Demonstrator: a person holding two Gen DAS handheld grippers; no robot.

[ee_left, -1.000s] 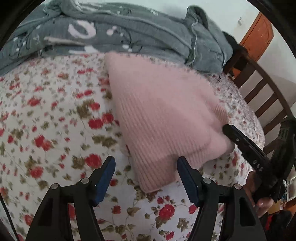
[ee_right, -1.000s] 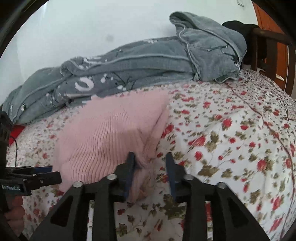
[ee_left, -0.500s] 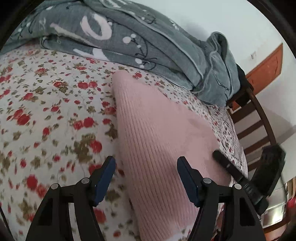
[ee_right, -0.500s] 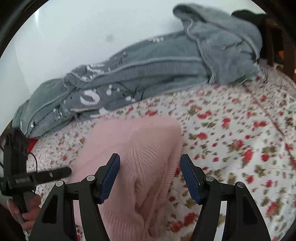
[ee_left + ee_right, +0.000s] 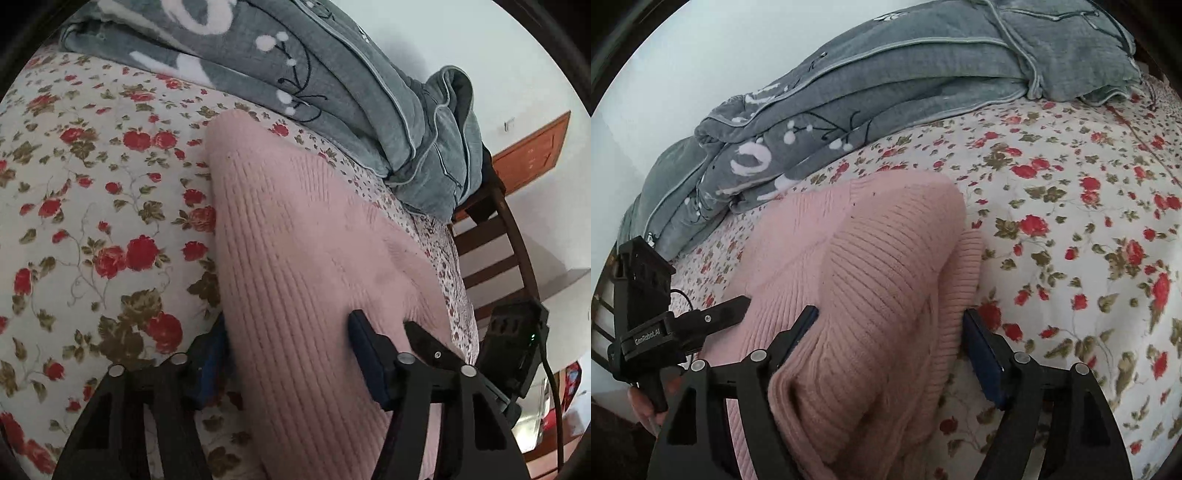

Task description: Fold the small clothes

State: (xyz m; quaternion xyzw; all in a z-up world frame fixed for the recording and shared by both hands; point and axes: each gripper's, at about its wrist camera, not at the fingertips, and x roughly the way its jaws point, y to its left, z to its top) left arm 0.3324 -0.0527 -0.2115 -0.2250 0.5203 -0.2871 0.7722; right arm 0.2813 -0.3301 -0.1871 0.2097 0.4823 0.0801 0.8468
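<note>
A folded pink knit sweater [image 5: 303, 236] lies on the flowered bedsheet [image 5: 92, 206]. My left gripper [image 5: 288, 321] straddles its near left edge. One finger sits low beside the edge and partly hidden; the other rests on top of the knit. Its jaws are closing with the fabric between them. In the right wrist view the sweater [image 5: 871, 258] bulges up between the fingers of my right gripper [image 5: 890, 314], whose jaws are opening around the folded end. Each gripper shows in the other's view: the right gripper [image 5: 424, 334] and the left gripper [image 5: 727, 310], held by a hand [image 5: 642, 402].
A folded grey quilt [image 5: 332, 85] with white marks lies along the wall behind the sweater. A dark wooden slatted frame [image 5: 495, 236] stands past the bed's far end, with an orange door [image 5: 532, 151] beyond. Flowered sheet [image 5: 1071, 221] spreads to the right of the sweater.
Both grippers have come down and in over the sweater. The right jaws, narrow around a fold a second ago, have spread wide. The left jaws have narrowed and now span the sweater's edge.
</note>
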